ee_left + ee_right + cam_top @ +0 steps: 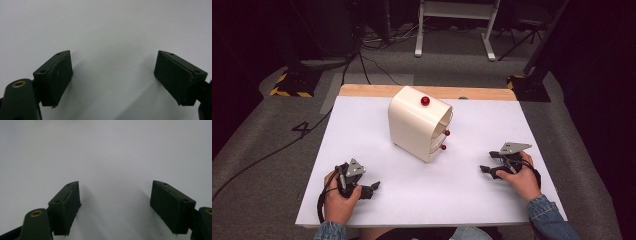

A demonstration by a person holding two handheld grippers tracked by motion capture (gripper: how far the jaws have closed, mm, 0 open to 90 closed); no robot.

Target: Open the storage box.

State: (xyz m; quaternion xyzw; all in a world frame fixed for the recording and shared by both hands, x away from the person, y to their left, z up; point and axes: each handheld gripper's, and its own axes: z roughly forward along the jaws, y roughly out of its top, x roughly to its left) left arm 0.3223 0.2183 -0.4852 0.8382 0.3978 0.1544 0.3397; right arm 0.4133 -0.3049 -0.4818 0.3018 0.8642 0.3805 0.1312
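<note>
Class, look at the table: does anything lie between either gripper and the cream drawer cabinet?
Nothing visible does. Bare white tabletop separates the left gripper and right gripper from the cabinet.

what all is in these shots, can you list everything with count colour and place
cabinet: 1, cream, rounded top, middle of the table, turned at an angle
knobs: 3, red, one on the cabinet's upper face, two lower at its right front
table: 1, white top with a wood strip along the far edge
floor: grey carpet around the table, black cables across it
desk frame: 1, white, background
left gripper: 1, black, near left of the table, held in a hand, open, nothing between its jaws
right gripper: 1, black, near right, held in a hand, open, nothing held
sleeves: 2, blue denim, bottom edge
</note>
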